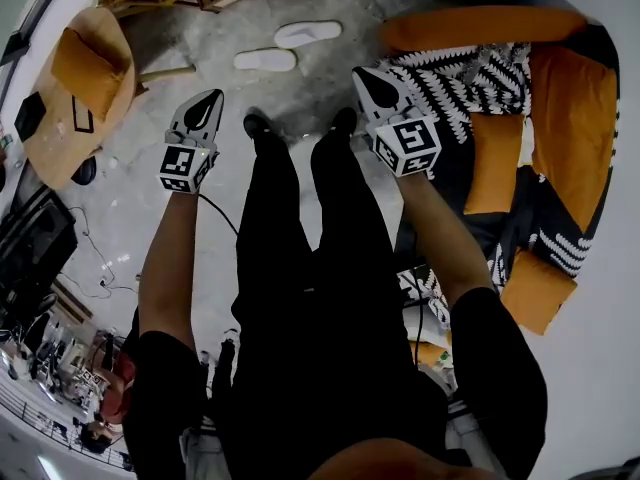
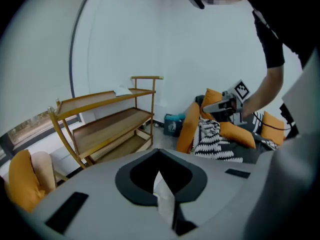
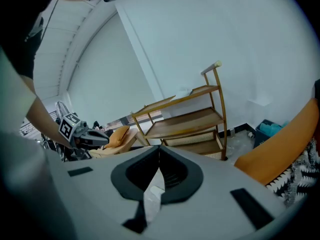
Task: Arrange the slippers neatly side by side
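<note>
Two white slippers lie on the grey floor ahead of the person's feet in the head view, one (image 1: 308, 34) farther and to the right, the other (image 1: 265, 60) nearer and to the left, staggered rather than level. My left gripper (image 1: 212, 98) is held above the floor short of them, jaws shut with nothing between them. My right gripper (image 1: 364, 75) is raised level with it on the right, also shut and empty. In the left gripper view the jaws (image 2: 159, 150) meet at the tip; the right gripper view shows its jaws (image 3: 160, 147) closed too. Neither gripper view shows the slippers.
A wooden shelf rack (image 2: 111, 124) stands by the white wall. An orange-cushioned chair (image 1: 86, 78) is at the left. A sofa with orange cushions (image 1: 570, 118) and a black-and-white blanket (image 1: 470, 83) fills the right. Cables (image 1: 100, 268) trail on the floor at the left.
</note>
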The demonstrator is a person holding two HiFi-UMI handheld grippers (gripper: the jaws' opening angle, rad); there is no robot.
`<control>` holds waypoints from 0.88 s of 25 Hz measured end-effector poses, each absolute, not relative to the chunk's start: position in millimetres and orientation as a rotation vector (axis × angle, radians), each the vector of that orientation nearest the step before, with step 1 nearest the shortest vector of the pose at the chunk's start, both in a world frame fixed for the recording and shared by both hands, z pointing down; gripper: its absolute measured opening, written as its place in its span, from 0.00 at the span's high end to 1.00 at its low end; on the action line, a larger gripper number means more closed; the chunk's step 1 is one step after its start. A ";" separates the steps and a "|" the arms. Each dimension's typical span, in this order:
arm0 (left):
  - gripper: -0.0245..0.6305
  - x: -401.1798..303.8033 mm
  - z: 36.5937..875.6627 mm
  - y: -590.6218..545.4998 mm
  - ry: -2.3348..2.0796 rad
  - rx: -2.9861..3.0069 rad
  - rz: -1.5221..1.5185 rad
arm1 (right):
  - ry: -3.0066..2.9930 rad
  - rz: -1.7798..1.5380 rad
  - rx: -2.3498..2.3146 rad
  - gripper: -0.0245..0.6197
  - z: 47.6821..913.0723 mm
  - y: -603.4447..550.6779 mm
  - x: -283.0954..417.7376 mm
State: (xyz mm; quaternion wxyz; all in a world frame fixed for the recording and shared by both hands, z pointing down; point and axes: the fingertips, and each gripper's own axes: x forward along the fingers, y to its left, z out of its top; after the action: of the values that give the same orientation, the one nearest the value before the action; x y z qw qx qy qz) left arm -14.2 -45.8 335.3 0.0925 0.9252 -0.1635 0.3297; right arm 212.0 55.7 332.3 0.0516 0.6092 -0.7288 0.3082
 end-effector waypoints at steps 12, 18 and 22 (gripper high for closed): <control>0.94 -37.2 500.8 -58.9 -0.020 2.823 1.312 | -2.116 0.847 1.595 0.91 469.3 21.1 152.8; 0.94 -54.6 571.3 -64.1 0.105 2.753 1.477 | -2.138 0.856 1.455 0.91 538.7 8.4 114.0; 0.94 -54.1 616.0 -63.6 0.175 2.730 1.520 | -2.072 0.909 1.399 0.91 589.6 1.7 103.3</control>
State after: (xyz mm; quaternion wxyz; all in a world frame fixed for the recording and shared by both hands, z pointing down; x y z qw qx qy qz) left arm -54.1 -63.6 616.0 0.0062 0.8723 0.0561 0.4856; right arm 103.3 1.7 589.6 0.2384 0.5106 -0.7565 0.3319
